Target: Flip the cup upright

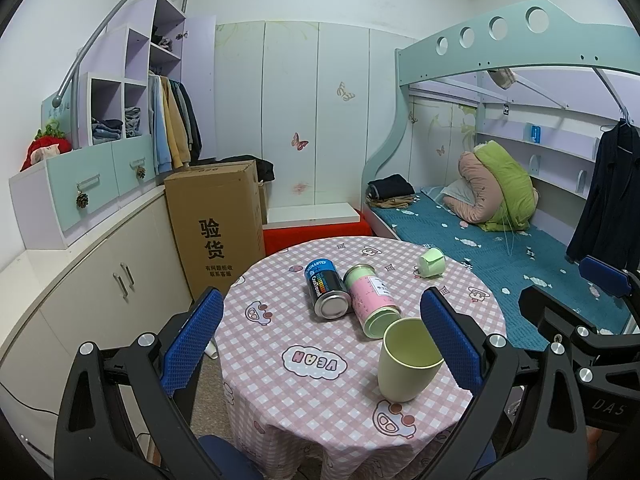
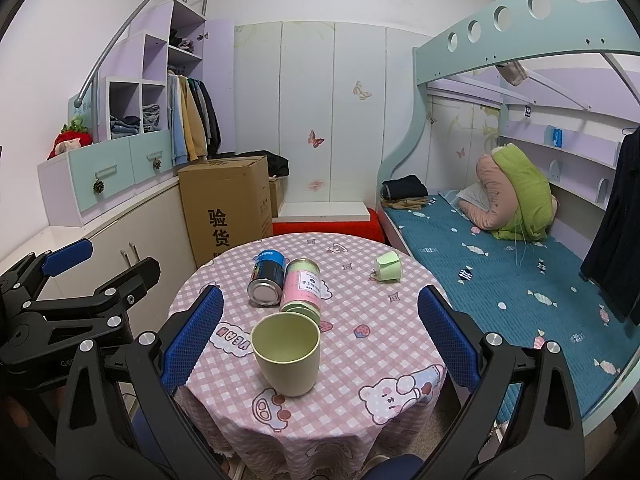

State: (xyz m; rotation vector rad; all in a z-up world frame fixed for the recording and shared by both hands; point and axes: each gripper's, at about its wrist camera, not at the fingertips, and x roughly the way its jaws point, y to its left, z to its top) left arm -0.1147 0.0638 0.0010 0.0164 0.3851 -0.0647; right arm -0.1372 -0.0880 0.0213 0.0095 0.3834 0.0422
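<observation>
From my left wrist, the cup (image 1: 408, 360) stands mouth up on the table (image 1: 280, 408), near the front edge, so I judge the flip done for this one. My left tongs (image 1: 322, 340) are spread wide and hold nothing; the cup sits just inside the right pad, not touching as far as I can tell. Two cans (image 1: 348, 296) lie on their sides just behind it, so there is little room to push forward. A small cup (image 1: 431, 263) lies tipped near the far edge by the bed; that may be left.

From my right wrist, my right tongs (image 2: 320, 340) are also spread and empty, the cup (image 2: 286, 354) between the pads with space on both sides. The table's right half is open.
</observation>
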